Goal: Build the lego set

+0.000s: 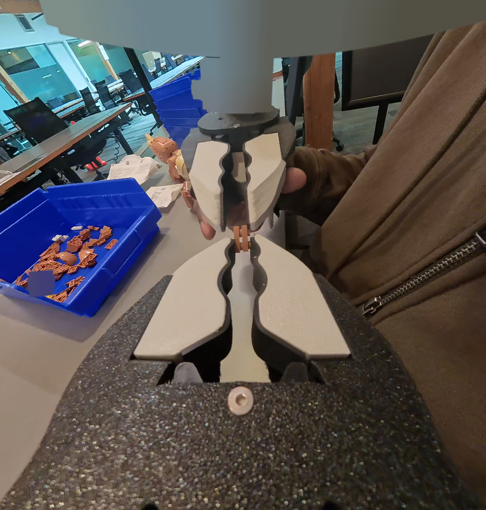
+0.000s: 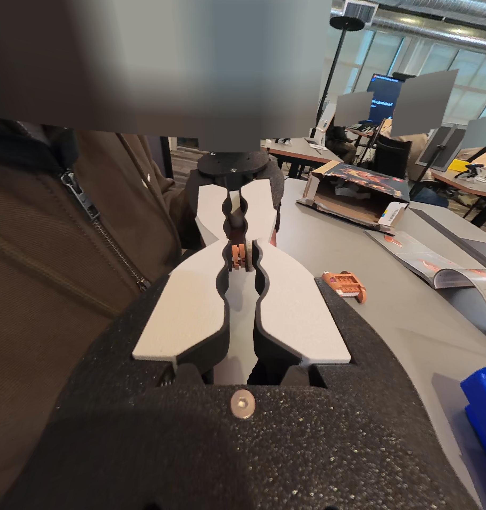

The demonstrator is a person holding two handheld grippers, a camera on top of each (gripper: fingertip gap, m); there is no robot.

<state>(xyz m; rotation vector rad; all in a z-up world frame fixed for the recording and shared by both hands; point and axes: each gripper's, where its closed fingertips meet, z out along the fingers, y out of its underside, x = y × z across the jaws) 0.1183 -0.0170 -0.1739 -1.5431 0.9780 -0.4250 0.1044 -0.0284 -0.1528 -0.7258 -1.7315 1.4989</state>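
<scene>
Both jaws pinching one brick stack, tip to tip above the counter.

My left gripper and right gripper each stand clamped on the small brown lego stack, probably to press plates together. Loose pieces wait in the blue bin, far left; manual right.

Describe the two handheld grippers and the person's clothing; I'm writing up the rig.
Both the left gripper and the right gripper look alike: a speckled black body with a silver bolt, and two flat pale-grey fingers with wavy black inner edges. The person wears a brown zip-up jacket with ribbed cuffs.
</scene>
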